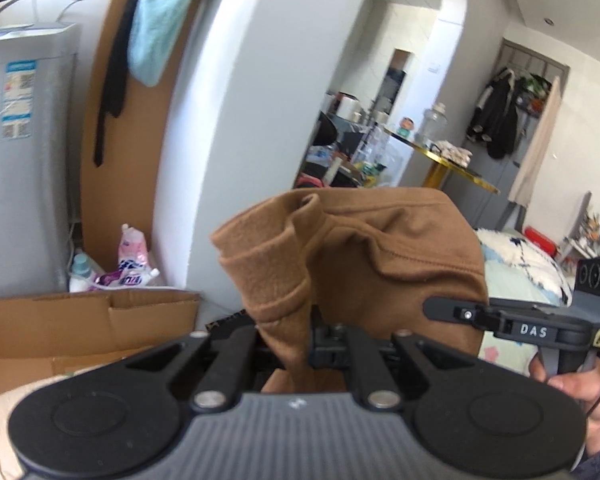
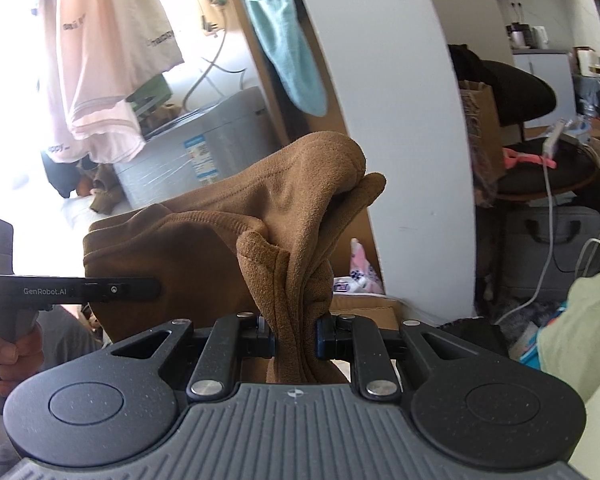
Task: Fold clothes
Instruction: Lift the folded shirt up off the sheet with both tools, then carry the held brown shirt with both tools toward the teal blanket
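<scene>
The left claw is clamped on a bunched cuff of the brown garment, and the right claw pinches another gathered bunch; the cloth hangs in the air between them (no surface in view). The thick wads could slip from either grip, dropping one side and spoiling the fold

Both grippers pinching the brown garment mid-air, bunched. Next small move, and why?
Probably draw the grippers apart: left gripper and right gripper each clamp the brown garment, which hangs bunched between them, so it needs spreading flat before any fold.
</scene>
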Tool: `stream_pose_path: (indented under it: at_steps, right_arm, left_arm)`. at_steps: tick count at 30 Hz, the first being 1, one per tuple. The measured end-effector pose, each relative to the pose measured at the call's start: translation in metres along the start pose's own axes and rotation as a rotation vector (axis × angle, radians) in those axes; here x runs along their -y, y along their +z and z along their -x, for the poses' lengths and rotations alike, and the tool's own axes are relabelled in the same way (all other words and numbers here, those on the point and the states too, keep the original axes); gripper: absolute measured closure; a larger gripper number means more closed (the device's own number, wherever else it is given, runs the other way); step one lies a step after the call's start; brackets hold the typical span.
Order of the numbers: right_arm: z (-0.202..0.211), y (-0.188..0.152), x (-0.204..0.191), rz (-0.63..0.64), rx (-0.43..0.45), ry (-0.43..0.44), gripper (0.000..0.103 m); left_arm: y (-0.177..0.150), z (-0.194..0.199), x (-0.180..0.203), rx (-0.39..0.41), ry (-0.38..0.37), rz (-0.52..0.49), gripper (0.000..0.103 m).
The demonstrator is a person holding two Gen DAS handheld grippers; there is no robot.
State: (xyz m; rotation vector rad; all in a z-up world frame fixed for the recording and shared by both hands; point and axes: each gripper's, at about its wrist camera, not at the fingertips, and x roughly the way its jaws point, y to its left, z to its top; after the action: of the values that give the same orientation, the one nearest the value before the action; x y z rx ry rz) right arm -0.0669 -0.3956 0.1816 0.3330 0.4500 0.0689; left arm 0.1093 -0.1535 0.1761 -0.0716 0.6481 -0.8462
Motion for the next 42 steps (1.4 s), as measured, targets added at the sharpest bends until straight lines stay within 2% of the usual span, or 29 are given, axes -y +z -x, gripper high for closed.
stream_pose_path:
  at_steps: [12,26,32,42]
  right_arm:
    - [-0.013,-0.017,0.034,0.000,-0.006,-0.127,0.086]
    - [-0.077,-0.057,0.092,-0.037,-0.038,-0.259,0.086]
    - [-0.103,-0.065,0.121,-0.036,-0.048,-0.315,0.086]
    - [-0.139,-0.084,0.165,-0.071,-0.051,-0.407,0.086]
  left_arm:
    - [-0.006,-0.062,0.005,-0.028,-0.071,-0.021,0.097]
    - [-0.037,-0.155,-0.010,-0.096,-0.129,-0.079,0.097]
    - [-0.044,-0.197,-0.021,-0.132,-0.193,-0.108,0.097]
    - [-0.066,-0.255,-0.041,-0.146,-0.292,-0.070,0.097]
